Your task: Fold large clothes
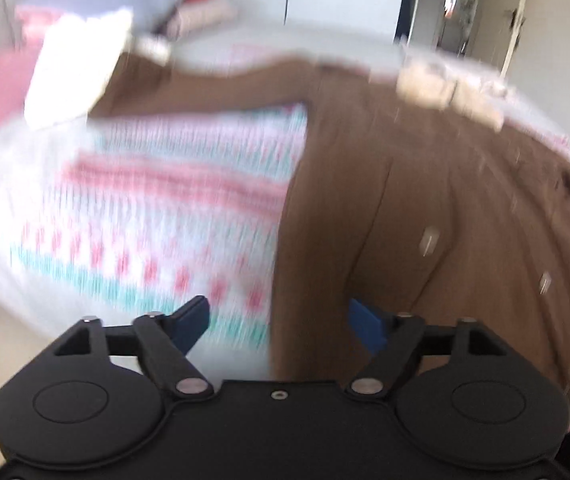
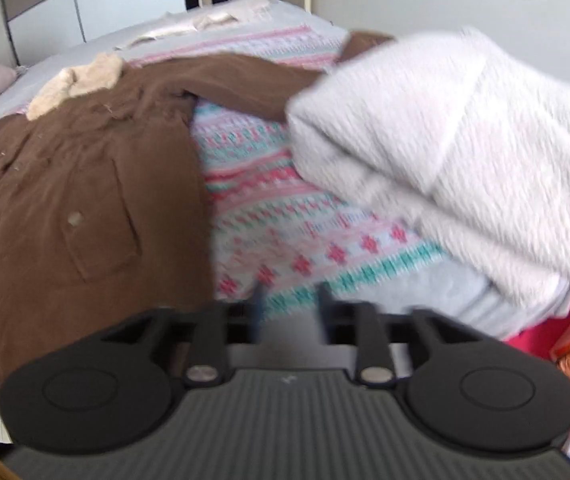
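Left tool gapes wide, empty; right tool stands partly open, empty, above a patterned bedspread. Brown coat lies spread on the bed beside a white blanket.

Open strip of bedspread left between coat and white blanket; strip's far end barred by sleeve.
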